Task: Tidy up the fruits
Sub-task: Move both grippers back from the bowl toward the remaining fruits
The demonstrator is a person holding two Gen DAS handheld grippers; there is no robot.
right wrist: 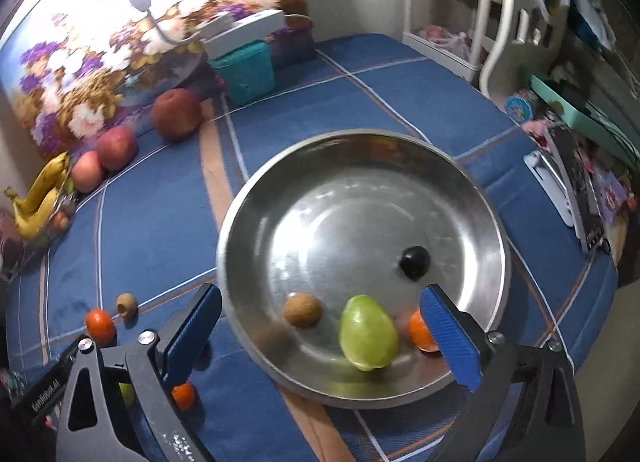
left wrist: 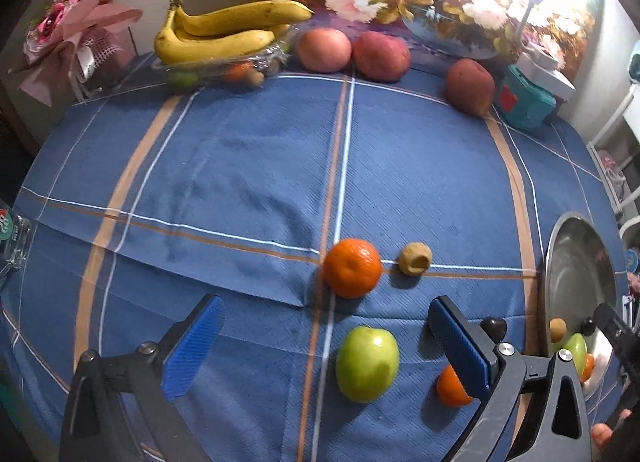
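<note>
Left tool [left wrist: 320,346] wide, empty, framed green apple [left wrist: 367,364] for pickup. Right tool [right wrist: 320,338] wide, probably empty, over steel bowl [right wrist: 460,166] collecting fruit.

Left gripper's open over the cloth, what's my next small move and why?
Probably lower the left gripper around the green apple and close. Its jaws are open and empty, the apple lies between them on the cloth, outside the metal bowl already holding fruit.

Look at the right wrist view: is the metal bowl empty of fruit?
No. The metal bowl holds a green fruit, a brown fruit, an orange one and a small dark one.
</note>
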